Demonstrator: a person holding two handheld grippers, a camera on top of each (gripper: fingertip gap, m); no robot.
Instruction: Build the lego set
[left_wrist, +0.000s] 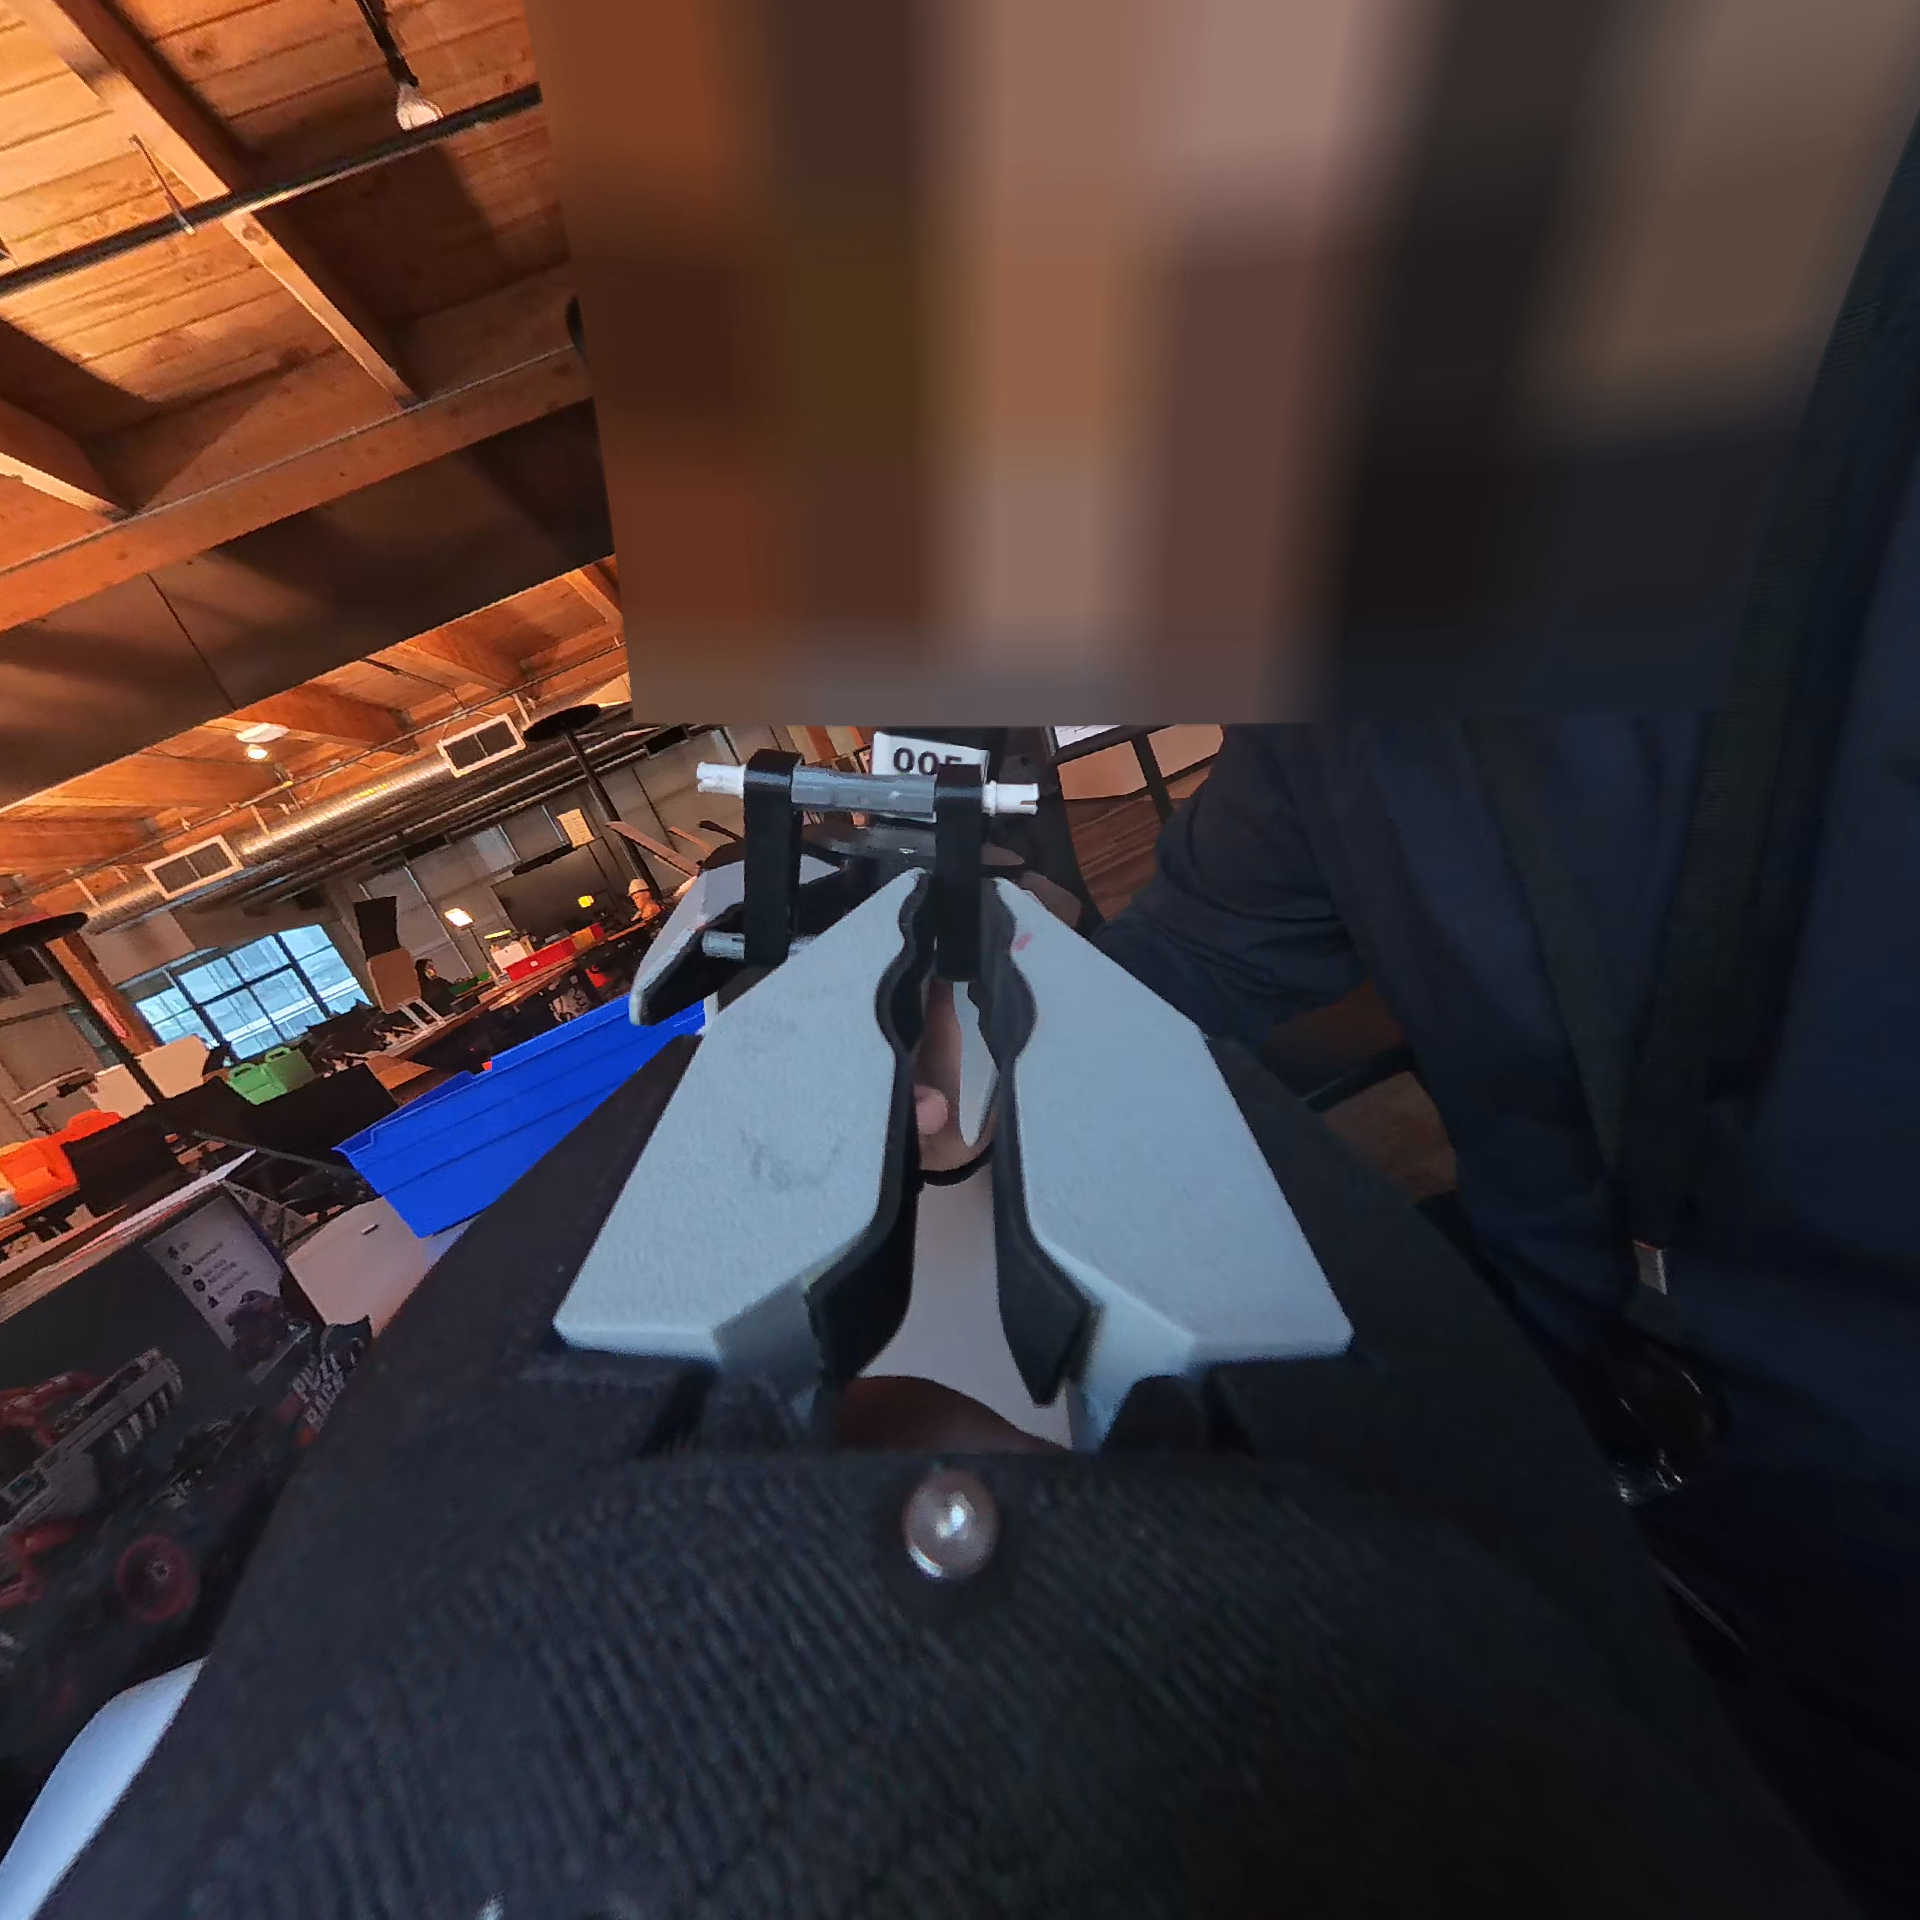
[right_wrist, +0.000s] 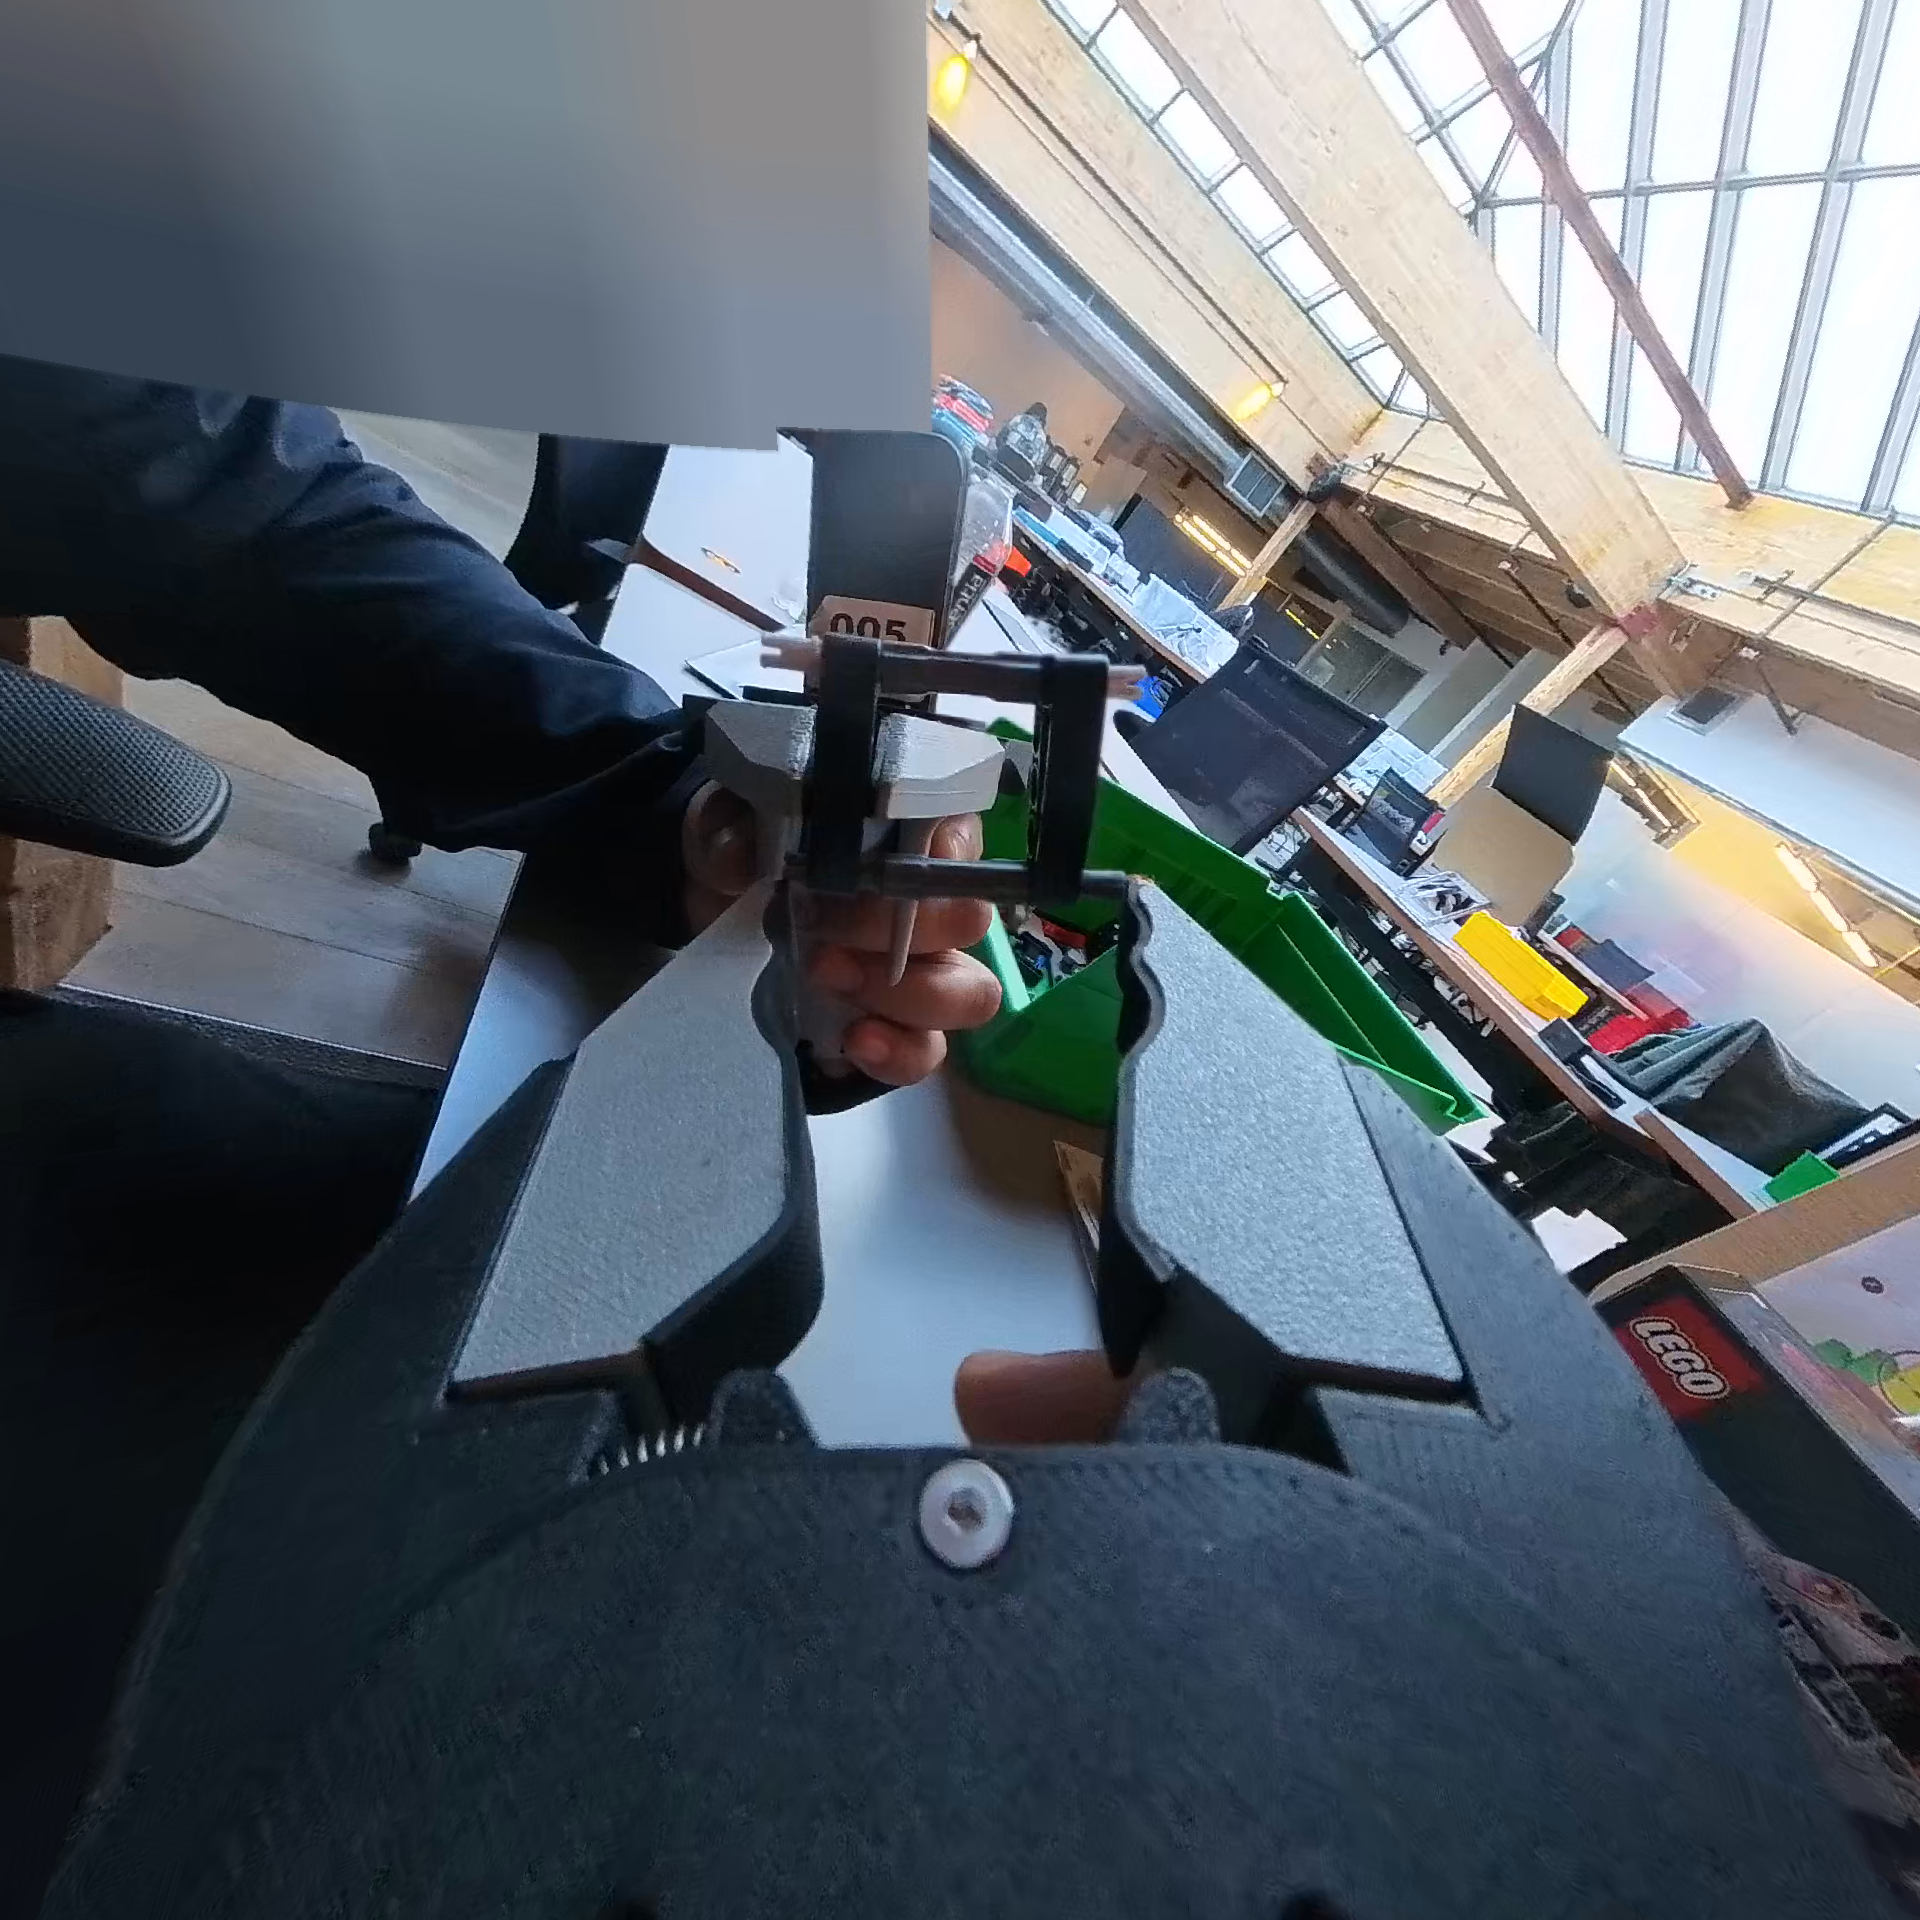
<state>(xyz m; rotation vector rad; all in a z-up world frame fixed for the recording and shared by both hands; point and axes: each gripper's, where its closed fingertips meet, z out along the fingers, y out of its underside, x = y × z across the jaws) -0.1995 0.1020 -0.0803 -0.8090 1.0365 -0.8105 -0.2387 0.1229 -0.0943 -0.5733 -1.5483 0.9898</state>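
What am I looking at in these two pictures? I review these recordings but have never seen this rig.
No robot arm here: a person holds a two-finger hand tool in each hand, each with a camera looking along its fingers. The left wrist view shows the left gripper, its fingers shut on one black beam of a small lego frame, raised in the air. The frame is two black beams joined by grey axles with white pin ends. The right wrist view shows the right gripper open, its fingertips close to the same frame, not gripping it. Below lie a white table and a green bin; a blue bin shows in the left view.
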